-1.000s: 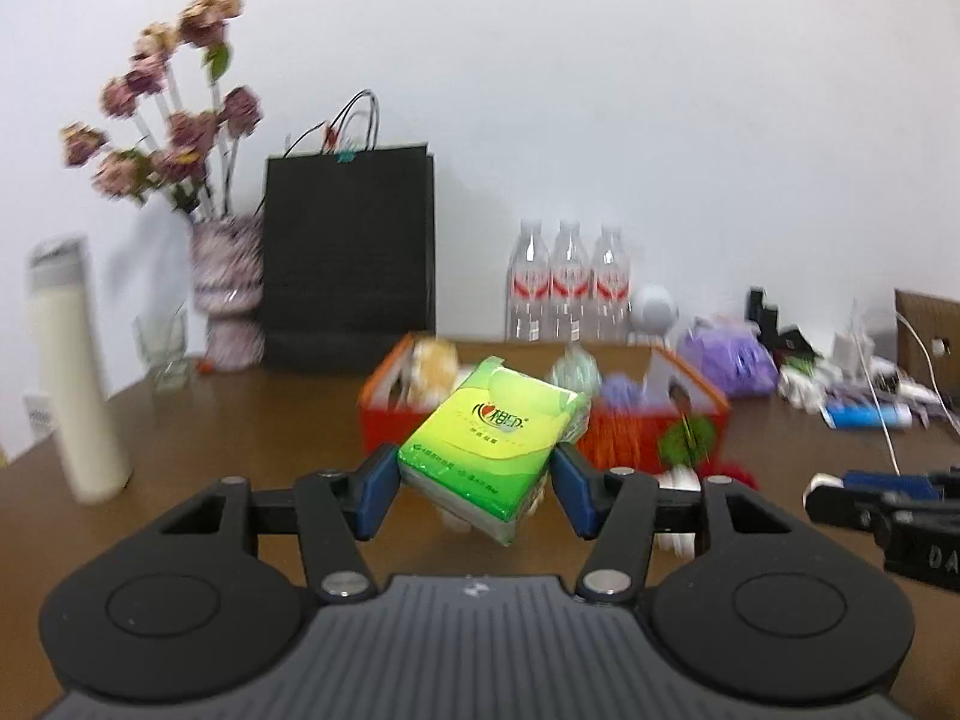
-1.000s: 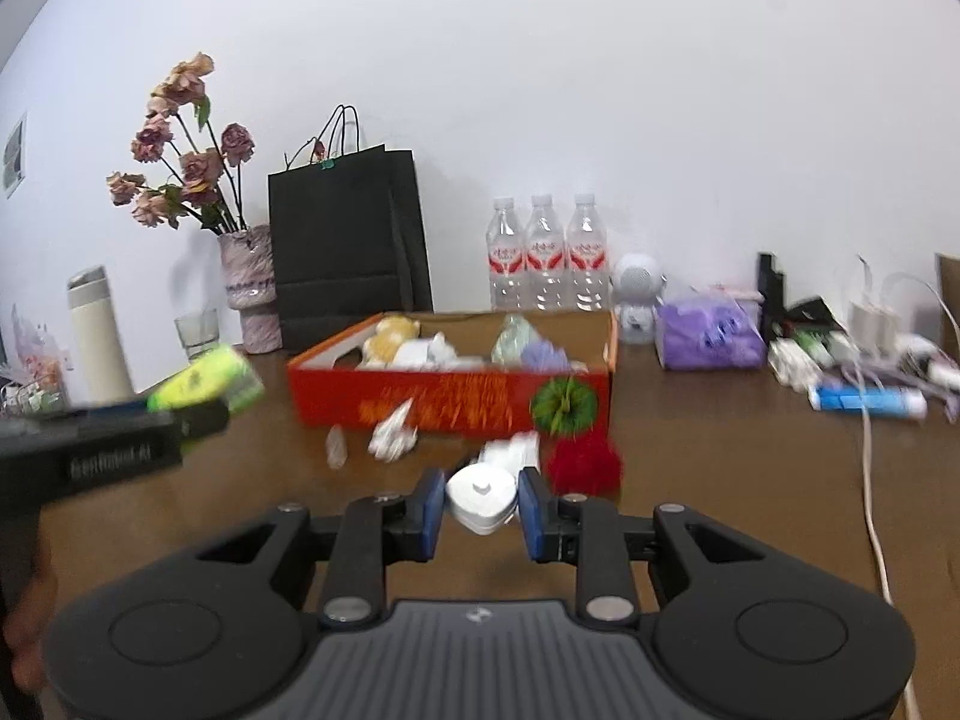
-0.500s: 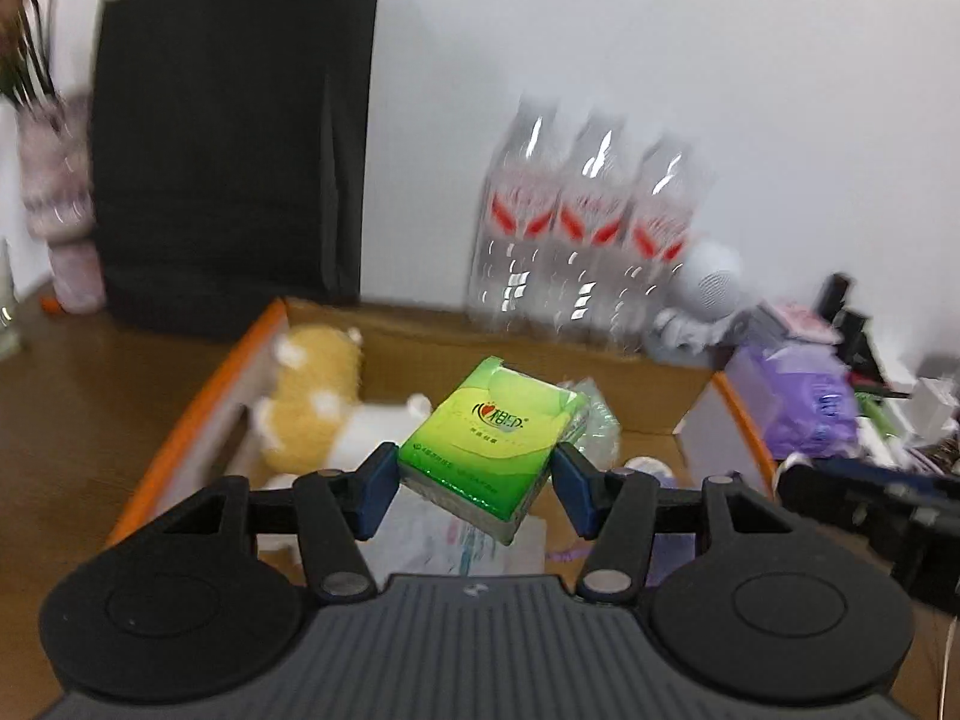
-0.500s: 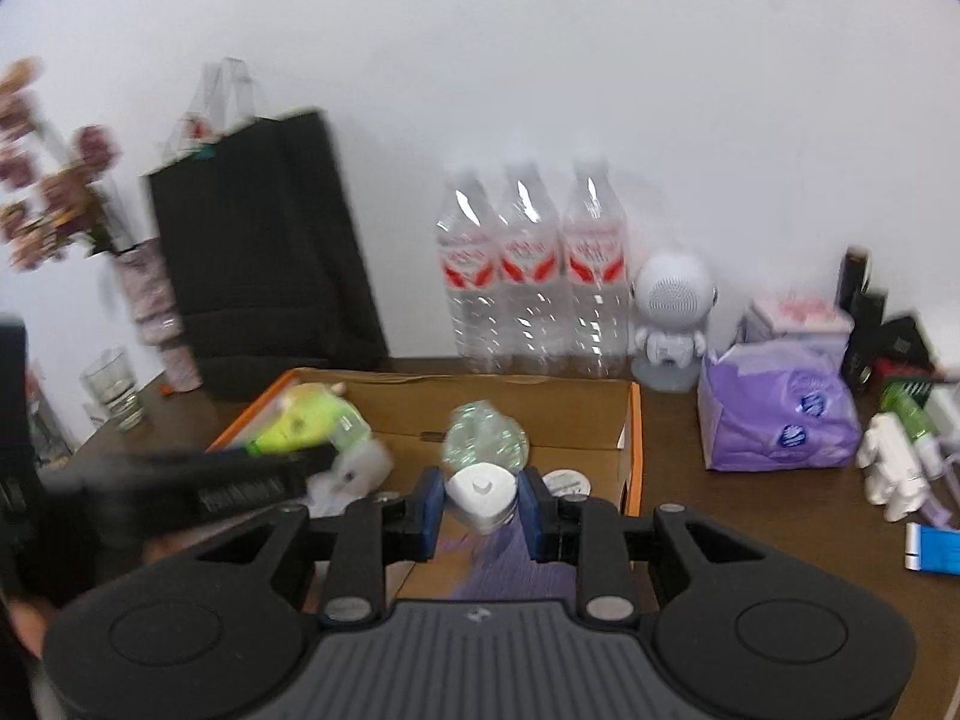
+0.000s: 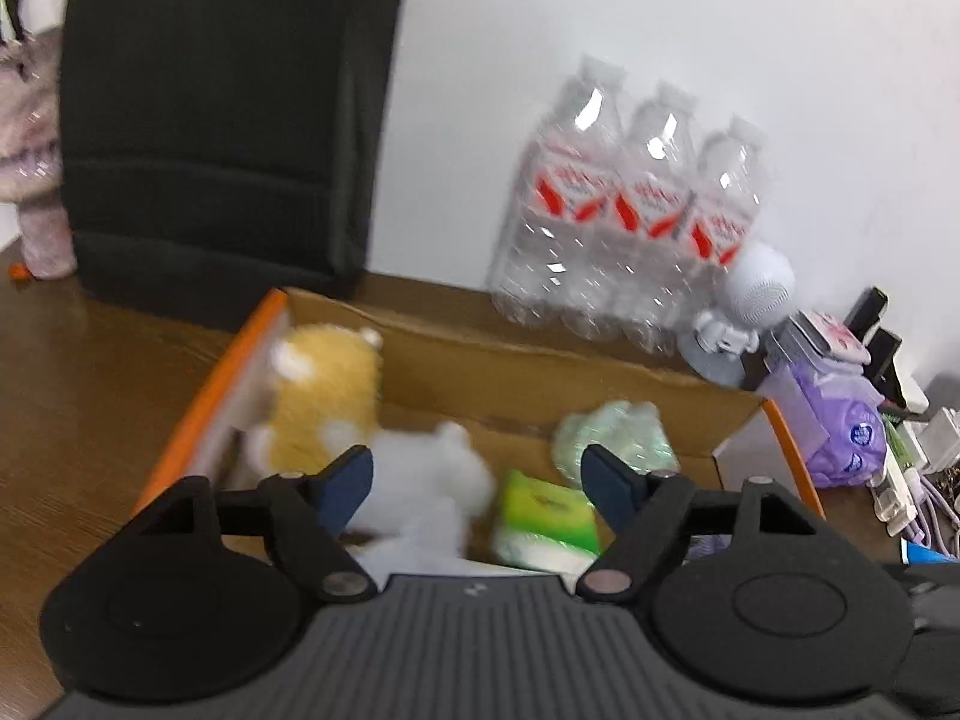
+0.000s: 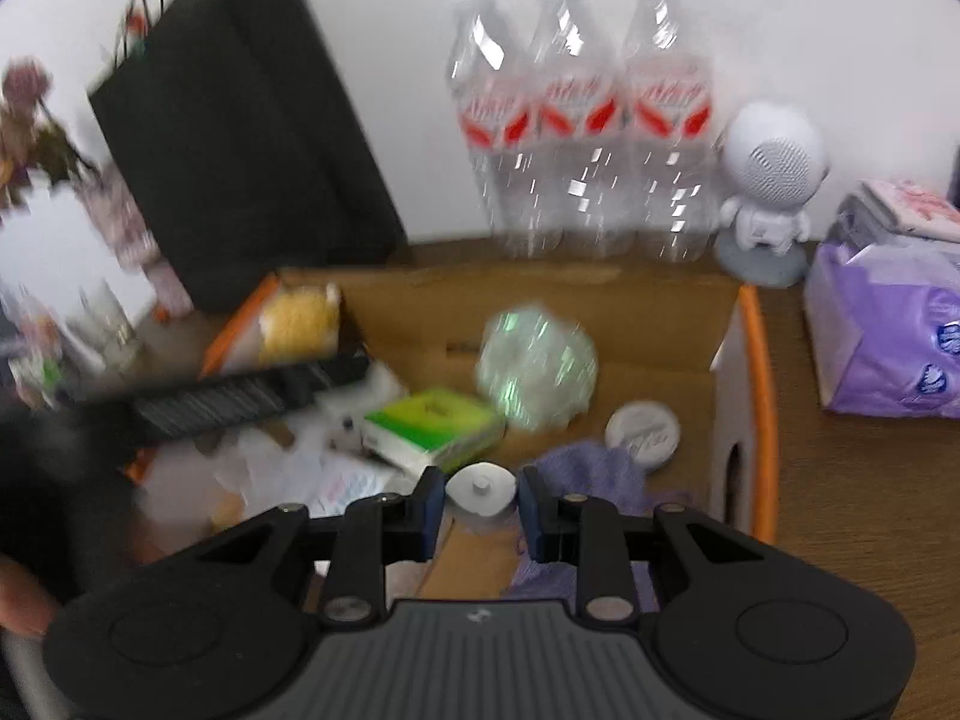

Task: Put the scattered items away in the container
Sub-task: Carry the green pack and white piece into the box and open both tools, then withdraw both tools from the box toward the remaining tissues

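both grippers hung over the orange-edged cardboard box (image 5: 606, 387) on the brown table (image 5: 90, 384). the left gripper (image 5: 477, 483) had just been opening its jaws, and they stood wide apart with nothing pressed between the blue pads. the green tissue pack (image 5: 543, 519) lay below them inside the box, clear of both pads, resting beside a white plush toy (image 5: 429, 486) and near a pale green crinkly bundle (image 5: 615, 441). a yellow plush toy (image 5: 327, 396) leaned against the box's left wall.

the right gripper (image 6: 482, 507) had its jaws drawn in close on a small white cap-like piece (image 6: 482, 487), held above the box floor. from its camera the tissue pack (image 6: 435, 423) sat just ahead and to the left, with the crinkly bundle (image 6: 534, 366) behind it, a round white lid (image 6: 642, 433) to the right and a purple cloth (image 6: 594, 471) under the fingers. the left gripper showed there as a dark blurred bar (image 6: 228, 396) across the box's left side.

behind the box stood a black paper bag (image 5: 222, 120), three clear water bottles (image 5: 636, 222) and a small white robot figure (image 6: 768, 192); a purple tissue bag (image 6: 888, 336) sat to the right of the box.
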### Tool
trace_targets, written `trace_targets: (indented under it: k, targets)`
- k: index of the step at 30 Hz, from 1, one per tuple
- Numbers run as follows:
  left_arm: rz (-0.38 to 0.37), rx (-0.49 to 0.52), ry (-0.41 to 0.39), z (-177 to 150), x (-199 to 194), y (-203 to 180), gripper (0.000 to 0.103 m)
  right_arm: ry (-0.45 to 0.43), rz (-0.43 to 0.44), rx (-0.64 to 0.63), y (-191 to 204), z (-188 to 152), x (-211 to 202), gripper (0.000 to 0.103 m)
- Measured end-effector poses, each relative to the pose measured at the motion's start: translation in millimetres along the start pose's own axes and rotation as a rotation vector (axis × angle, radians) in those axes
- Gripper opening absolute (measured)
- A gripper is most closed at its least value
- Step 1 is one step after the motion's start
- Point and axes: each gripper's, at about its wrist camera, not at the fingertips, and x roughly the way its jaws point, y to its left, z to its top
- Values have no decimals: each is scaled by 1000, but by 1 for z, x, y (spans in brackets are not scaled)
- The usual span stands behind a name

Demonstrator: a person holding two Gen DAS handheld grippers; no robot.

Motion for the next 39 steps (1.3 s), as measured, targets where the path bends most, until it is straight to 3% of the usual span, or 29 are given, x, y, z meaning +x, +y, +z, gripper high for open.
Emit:
trace_targets:
  k: [4,11,16,17,21,23,26,33,36,37,39]
  targets:
    - [50,60,-6,-4,-16,21,85,95,32,0,7,-9,16,31]
    - [103,183,27,-33,-39,40,86,42,8,51,-3,-12,-28,60]
    - [106,216,59,-49,-52,43,87,140,-25,79,-23,-23,-40,64]
    - [100,222,67,-51,-55,41,87,166,-20,88,-26,-26,-39,60]
    - [59,217,150,-59,-55,36,84,183,-17,103,-29,-29,-41,58]
    - [56,190,174,-62,-51,38,83,188,-67,73,-27,-27,-39,58]
    - [81,210,162,-65,-52,35,82,183,-100,71,-26,-22,-35,55]
    - [107,155,127,-46,-67,29,83,173,-106,107,-27,-21,-46,56]
    - [116,131,105,-26,-89,19,91,142,-91,127,-19,-15,-65,60]
    - [130,111,111,-19,-98,16,101,137,-85,128,-16,-13,-72,65]
    - [141,82,132,-7,-115,13,102,123,-86,111,-5,-10,-90,66]
